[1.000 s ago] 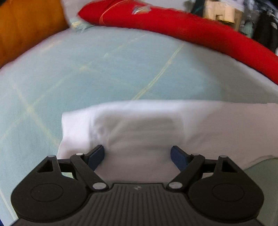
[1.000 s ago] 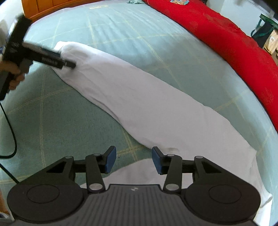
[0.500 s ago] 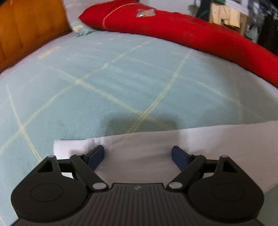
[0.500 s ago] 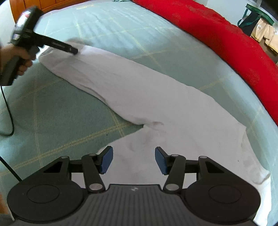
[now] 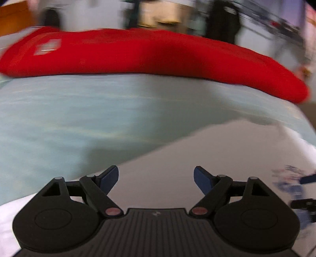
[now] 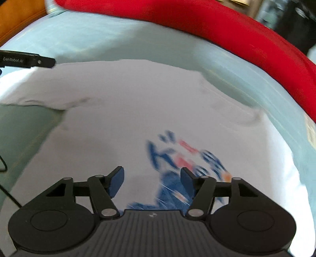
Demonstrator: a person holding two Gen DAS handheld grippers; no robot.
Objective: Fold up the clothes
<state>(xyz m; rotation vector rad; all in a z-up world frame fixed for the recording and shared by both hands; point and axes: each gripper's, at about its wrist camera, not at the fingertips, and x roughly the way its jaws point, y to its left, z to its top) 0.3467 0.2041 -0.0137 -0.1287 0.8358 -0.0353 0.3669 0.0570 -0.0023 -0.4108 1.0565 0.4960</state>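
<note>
A white T-shirt (image 6: 118,98) with a blue and red print (image 6: 187,158) lies spread on the pale green bed sheet (image 6: 98,37). My right gripper (image 6: 152,179) hovers over the shirt at the print. Its jaws are opening and nothing is between the pads. My left gripper (image 5: 156,178) hangs over the shirt (image 5: 217,158) near its far edge, wide apart and closing slightly, with nothing held. In the right wrist view the left gripper's finger (image 6: 29,61) sticks in from the left, above the shirt's far left corner. Both views are blurred by motion.
A red duvet (image 5: 158,53) lies rolled along the far side of the bed, also in the right wrist view (image 6: 237,33). An orange wooden headboard (image 6: 15,17) stands at the far left. Hanging clothes and furniture show dimly behind the bed. A black cable (image 6: 4,168) runs down the left edge.
Both cameras have swung. The right gripper moved over the shirt's print and its jaws widened. The left gripper slid along the shirt's far edge; the red duvet now fills its view.
</note>
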